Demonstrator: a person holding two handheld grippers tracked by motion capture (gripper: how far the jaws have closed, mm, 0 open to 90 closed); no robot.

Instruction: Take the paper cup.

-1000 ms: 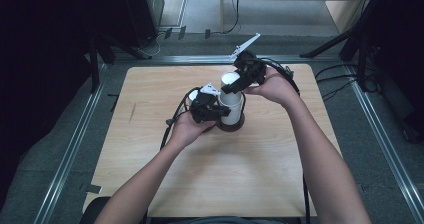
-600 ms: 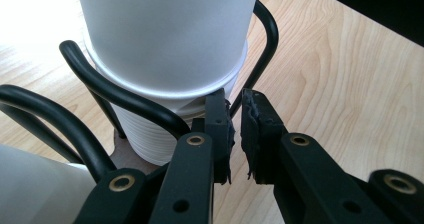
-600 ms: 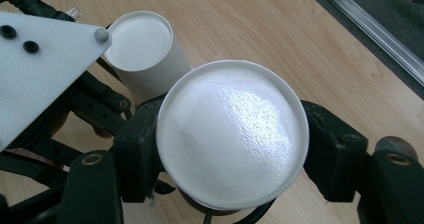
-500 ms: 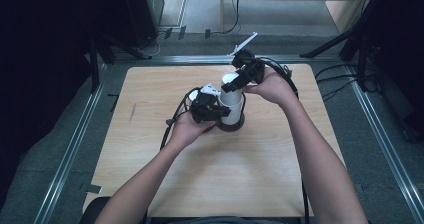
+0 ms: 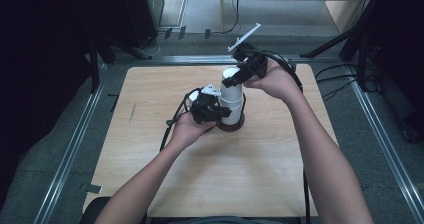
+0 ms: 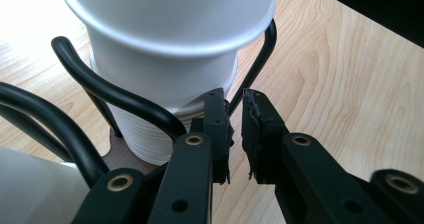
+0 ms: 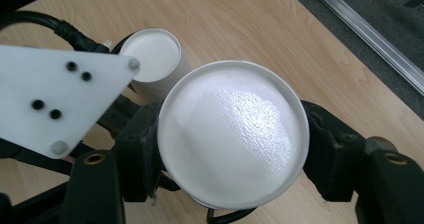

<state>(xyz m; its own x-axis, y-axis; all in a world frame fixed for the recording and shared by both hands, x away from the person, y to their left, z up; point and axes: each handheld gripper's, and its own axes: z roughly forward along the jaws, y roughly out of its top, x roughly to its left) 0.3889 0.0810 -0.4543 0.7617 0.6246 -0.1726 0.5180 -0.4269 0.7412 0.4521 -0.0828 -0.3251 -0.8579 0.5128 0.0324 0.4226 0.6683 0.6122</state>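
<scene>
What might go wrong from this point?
The right claw, whose jaws have just been closing on the top cup, grips tapered sides and may slip. The nested cups below may lift with it. The left claw seems to pinch only the thin wire stand, which could twist loose.

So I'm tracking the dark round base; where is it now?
High view: the dark round base sits mid-table under the white cup stack, right beside the left gripper.

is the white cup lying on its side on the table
No, the white cup stands upright on a dark round base, with the right gripper closed around its top.
</scene>
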